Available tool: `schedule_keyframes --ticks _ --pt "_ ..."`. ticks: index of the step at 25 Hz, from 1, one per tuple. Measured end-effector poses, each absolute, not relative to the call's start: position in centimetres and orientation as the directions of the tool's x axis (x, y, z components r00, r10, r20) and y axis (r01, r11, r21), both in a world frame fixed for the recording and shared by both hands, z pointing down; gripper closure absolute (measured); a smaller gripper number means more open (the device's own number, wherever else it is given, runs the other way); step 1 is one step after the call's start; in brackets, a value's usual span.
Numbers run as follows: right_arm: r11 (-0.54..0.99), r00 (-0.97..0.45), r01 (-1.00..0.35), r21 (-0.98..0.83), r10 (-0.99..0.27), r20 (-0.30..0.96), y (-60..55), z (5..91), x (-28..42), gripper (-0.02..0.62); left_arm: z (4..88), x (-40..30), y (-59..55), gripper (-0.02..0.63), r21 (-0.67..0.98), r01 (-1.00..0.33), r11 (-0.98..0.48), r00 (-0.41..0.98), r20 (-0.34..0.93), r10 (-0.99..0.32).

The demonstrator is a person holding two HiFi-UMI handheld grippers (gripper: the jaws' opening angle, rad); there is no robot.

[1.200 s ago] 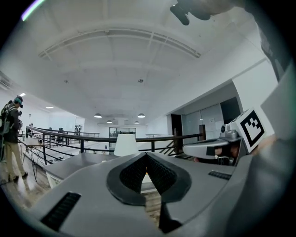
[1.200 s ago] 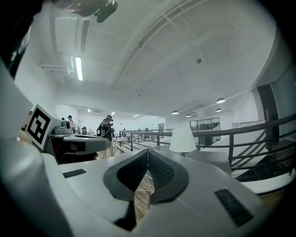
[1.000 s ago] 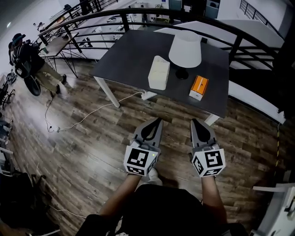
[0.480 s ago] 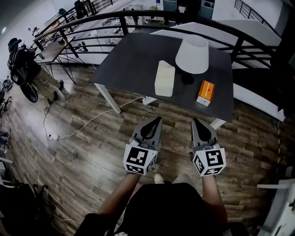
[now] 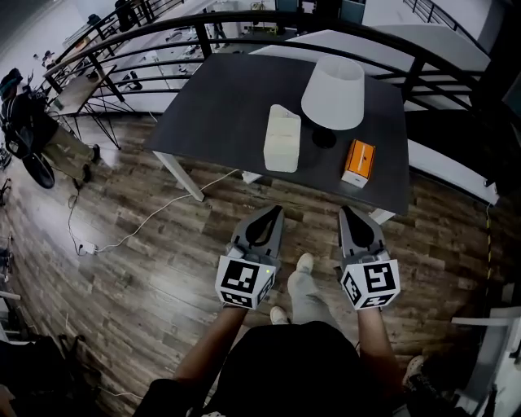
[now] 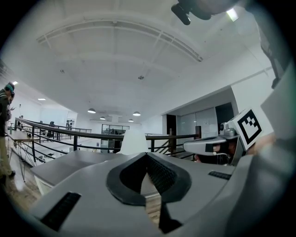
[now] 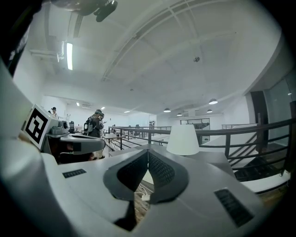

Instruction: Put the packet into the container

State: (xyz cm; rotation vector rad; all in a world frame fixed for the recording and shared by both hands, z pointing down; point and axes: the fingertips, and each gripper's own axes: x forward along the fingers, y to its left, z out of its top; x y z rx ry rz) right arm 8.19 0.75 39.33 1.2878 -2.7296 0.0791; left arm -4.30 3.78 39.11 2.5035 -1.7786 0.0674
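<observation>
Left gripper [image 5: 274,213] and right gripper [image 5: 346,213], side by side over the wood floor [image 5: 146,261], both with jaws pressed together and empty. Ahead on the dark table [image 5: 220,106], the orange packet [image 5: 358,163] lies before the right gripper and the white container [image 5: 282,140] before the left. The lamp [image 5: 332,91] stands between and beyond them.

A white-shaded lamp [image 5: 332,92] is standing on a dark table [image 5: 220,106]. A white cable [image 5: 146,218] is trailing out from under the table across the wooden floor [image 5: 146,285]. A black railing [image 5: 269,16] is curving round behind the table. A person [image 5: 24,114] is standing at the far left.
</observation>
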Motion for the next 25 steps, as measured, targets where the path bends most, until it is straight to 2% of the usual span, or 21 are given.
schedule_keyframes --ticks 8,25 --pt "0.610 -0.607 -0.792 -0.011 -0.787 0.112 -7.4 39.6 8.4 0.591 39.0 -4.1 -4.0 0.598 -0.004 -0.935 -0.355 0.354 0.079 -0.932" --pt "0.638 -0.641 -0.767 -0.070 -0.761 0.100 -24.8 40.0 8.3 0.590 38.8 -3.9 -20.3 0.598 -0.047 -0.946 -0.320 0.310 0.140 -0.940"
